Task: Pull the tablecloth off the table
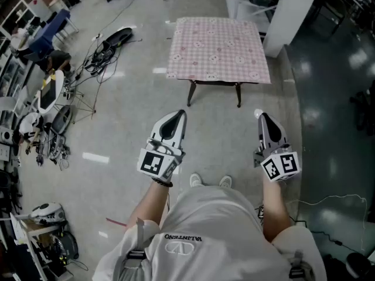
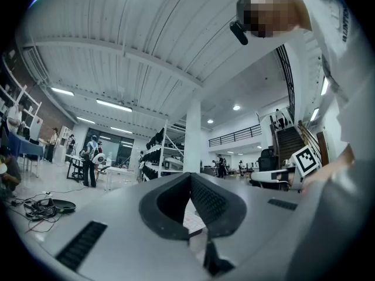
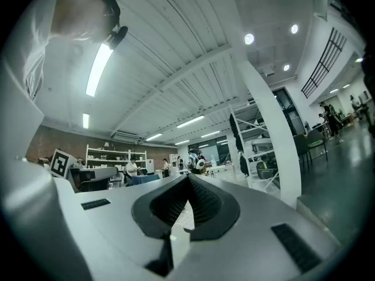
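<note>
Tablecloth [image 1: 218, 48] well beyond left tool [image 1: 180, 113], right tool [image 1: 259, 115]; both seemingly closed

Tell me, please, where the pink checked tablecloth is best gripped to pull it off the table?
Grip the tablecloth along its near hem, coming from the person's side. That edge hangs free off the table, facing the left gripper and right gripper, so it can be pinched; one at each near corner should pull evenly.
</note>
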Action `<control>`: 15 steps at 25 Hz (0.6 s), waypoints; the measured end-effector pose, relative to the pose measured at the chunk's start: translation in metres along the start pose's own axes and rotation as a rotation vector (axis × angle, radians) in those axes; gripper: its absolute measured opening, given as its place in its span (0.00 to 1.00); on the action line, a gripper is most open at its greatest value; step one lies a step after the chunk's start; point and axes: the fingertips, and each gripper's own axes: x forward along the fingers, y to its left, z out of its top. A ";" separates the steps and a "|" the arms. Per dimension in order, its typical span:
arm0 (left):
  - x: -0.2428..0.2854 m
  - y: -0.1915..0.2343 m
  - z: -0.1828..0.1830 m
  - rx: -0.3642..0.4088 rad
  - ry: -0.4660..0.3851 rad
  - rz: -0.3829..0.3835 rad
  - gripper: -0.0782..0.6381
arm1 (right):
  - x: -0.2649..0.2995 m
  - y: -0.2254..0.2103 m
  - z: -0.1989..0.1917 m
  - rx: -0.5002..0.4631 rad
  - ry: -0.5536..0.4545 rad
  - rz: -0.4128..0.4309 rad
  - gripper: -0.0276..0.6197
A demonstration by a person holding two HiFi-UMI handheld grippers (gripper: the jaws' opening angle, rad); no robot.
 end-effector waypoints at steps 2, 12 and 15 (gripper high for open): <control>-0.001 0.004 0.000 -0.009 0.000 -0.003 0.11 | 0.005 0.003 -0.003 0.010 0.007 0.006 0.05; -0.012 0.031 -0.004 -0.057 -0.012 -0.031 0.11 | 0.025 0.018 -0.013 0.057 0.015 -0.023 0.06; -0.016 0.040 -0.005 -0.069 -0.027 -0.048 0.11 | 0.030 0.025 -0.016 0.055 0.013 -0.032 0.06</control>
